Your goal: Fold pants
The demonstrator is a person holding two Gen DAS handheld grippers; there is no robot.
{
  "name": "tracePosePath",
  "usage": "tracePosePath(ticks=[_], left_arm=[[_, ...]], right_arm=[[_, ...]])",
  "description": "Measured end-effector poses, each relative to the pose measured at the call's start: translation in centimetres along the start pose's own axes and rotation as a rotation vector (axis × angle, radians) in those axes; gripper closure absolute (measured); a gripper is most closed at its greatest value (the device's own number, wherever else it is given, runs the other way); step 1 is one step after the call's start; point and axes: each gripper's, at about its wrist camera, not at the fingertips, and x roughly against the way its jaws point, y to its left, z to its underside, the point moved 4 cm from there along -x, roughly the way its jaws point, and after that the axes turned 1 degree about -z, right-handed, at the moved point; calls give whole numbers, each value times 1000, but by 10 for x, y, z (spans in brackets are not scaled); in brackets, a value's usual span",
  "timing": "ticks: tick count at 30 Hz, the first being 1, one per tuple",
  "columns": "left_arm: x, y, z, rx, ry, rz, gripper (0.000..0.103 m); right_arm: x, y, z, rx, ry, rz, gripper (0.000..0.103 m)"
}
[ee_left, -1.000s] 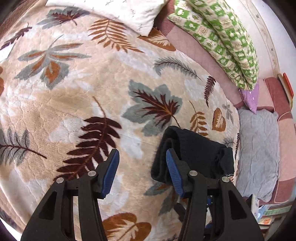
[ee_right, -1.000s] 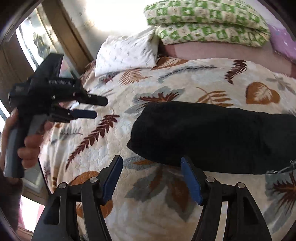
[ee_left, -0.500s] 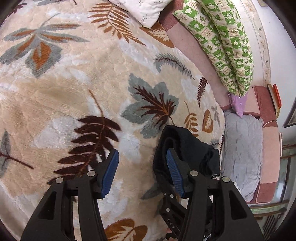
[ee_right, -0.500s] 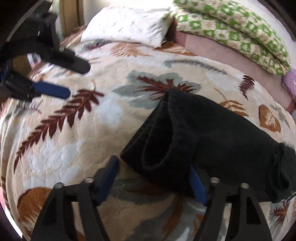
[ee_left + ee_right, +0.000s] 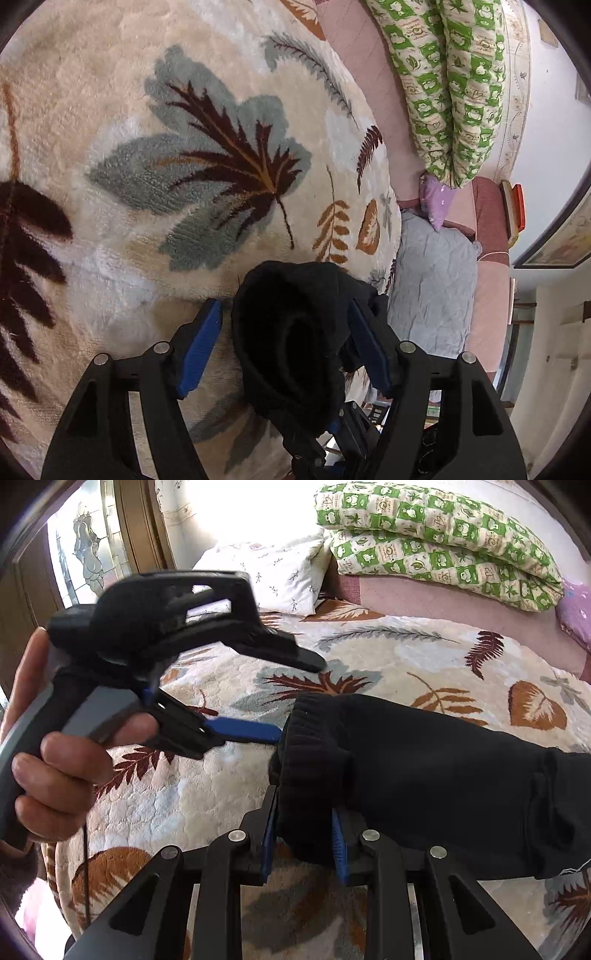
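Black pants [image 5: 424, 775], folded lengthwise, lie on the leaf-print blanket [image 5: 388, 653] at its near edge. Right gripper [image 5: 303, 840] has just been closing, pads now pinching the near ribbed end. Left gripper [image 5: 286, 347] has just been opening; jaws wide, straddling that same end, left pad clear of the cloth.

A home bedroom: leaf-patterned blanket [image 5: 406, 657], white pillow [image 5: 280, 572], folded green quilt [image 5: 436, 535].
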Motion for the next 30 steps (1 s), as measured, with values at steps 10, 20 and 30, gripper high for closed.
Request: tracePosePath(ticks=[10, 20, 30], left_arm=[[-4, -22, 4, -25, 8, 132, 75], [3, -95, 28, -100, -67, 114, 76], [-119, -209, 66, -247, 0, 3, 76]], right_arm=[[5, -6, -3, -48, -12, -38, 78], [48, -20, -15, -133, -107, -106, 78], [130, -147, 1, -441, -247, -182, 78]])
